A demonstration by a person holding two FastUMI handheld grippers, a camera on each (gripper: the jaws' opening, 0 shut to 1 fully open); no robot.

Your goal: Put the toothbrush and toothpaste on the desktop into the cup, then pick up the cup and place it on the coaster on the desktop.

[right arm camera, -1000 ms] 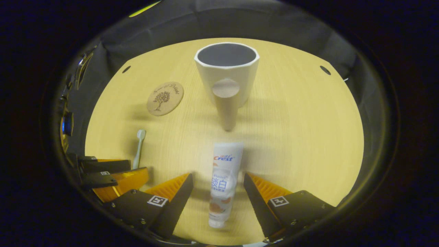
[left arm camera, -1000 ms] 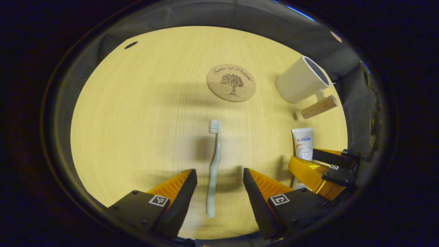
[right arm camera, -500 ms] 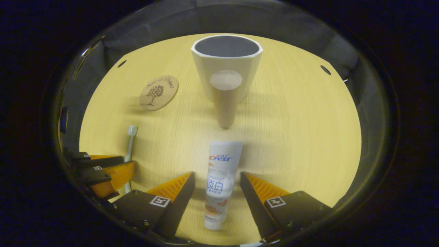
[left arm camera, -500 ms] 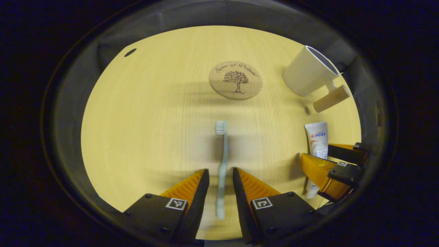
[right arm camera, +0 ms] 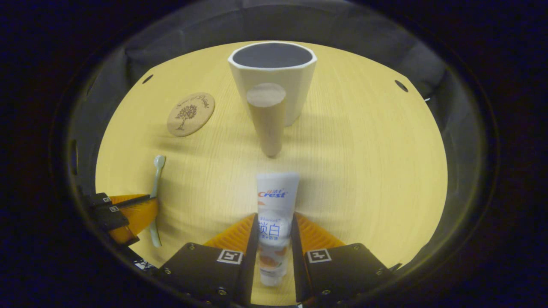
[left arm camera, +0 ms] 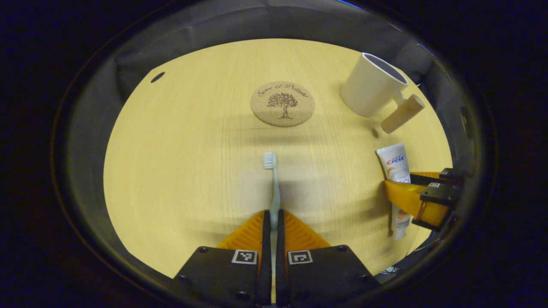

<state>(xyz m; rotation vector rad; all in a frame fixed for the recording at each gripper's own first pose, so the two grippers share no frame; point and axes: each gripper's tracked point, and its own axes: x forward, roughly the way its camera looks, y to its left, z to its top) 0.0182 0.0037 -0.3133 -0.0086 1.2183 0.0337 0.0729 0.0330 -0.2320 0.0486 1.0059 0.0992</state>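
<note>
Pale toothbrush (left arm camera: 274, 188) lies lengthwise, bristles pointing forward.

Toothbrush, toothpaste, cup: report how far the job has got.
Nothing is placed yet. In hand: the left gripper is shut on the toothbrush, the right gripper on the toothpaste, both apparently at desktop level. Left: drop both into the empty cup, then set it on the bare coaster.

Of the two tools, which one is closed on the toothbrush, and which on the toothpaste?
The left tool is closed on the thin toothbrush handle. The right tool grips the wide white toothpaste tube, nearer the cup.
</note>
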